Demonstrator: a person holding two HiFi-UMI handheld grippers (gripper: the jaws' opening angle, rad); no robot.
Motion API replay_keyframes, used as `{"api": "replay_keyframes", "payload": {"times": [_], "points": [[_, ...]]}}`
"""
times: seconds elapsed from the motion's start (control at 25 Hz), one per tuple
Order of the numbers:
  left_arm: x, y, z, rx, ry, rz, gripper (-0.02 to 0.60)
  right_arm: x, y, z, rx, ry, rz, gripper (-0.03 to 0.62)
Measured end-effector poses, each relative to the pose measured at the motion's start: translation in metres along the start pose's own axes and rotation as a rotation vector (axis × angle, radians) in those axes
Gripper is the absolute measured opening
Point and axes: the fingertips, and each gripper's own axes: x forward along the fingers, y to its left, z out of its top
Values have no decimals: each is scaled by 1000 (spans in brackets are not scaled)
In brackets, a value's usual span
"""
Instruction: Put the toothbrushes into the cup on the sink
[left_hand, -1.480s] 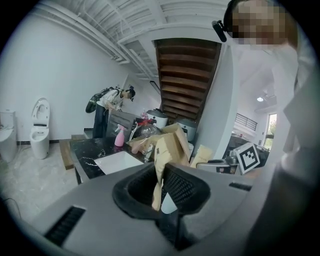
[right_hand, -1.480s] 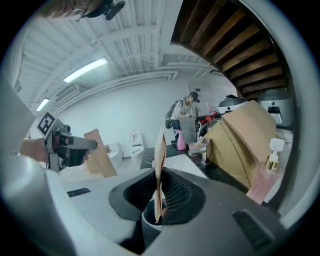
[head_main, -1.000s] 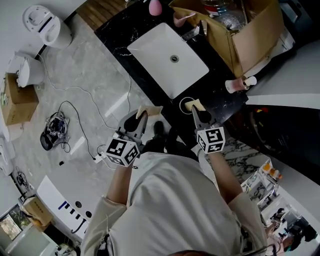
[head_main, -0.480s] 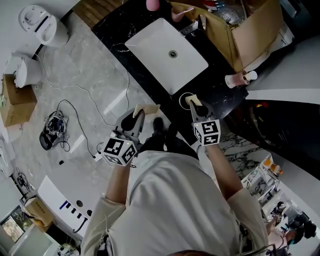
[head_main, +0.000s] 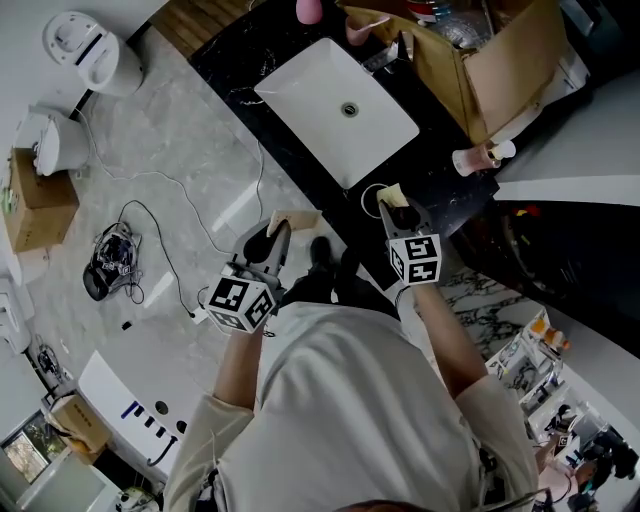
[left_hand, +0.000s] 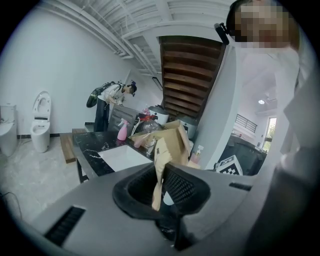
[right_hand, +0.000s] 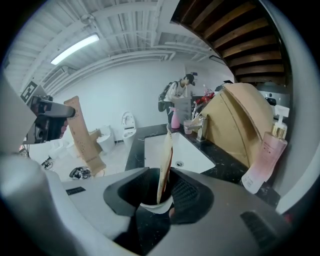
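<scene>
My right gripper hovers over a white cup on the black counter near the sink's front corner. A tan paper-wrapped toothbrush stands upright between its jaws, lower end inside the cup's rim. These jaws have just been opening and now stand apart from the packet. My left gripper is off the counter's edge, over the floor, shut on a second tan-wrapped toothbrush that sticks out past its tips.
A white sink is set in the black counter, with a tap behind it. A large cardboard box and a pink pump bottle stand at the right. Cables lie on the floor.
The right gripper has sunk a little toward the cup with the packet, and its jaws have spread. The left gripper holds its packet in the same place.
</scene>
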Motion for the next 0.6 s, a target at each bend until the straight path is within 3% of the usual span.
{"api": "replay_keyframes", "payload": {"times": [0.6], "points": [[10, -20, 24, 53, -28, -63, 44, -29, -22, -4, 54, -36, -73, 185]]}}
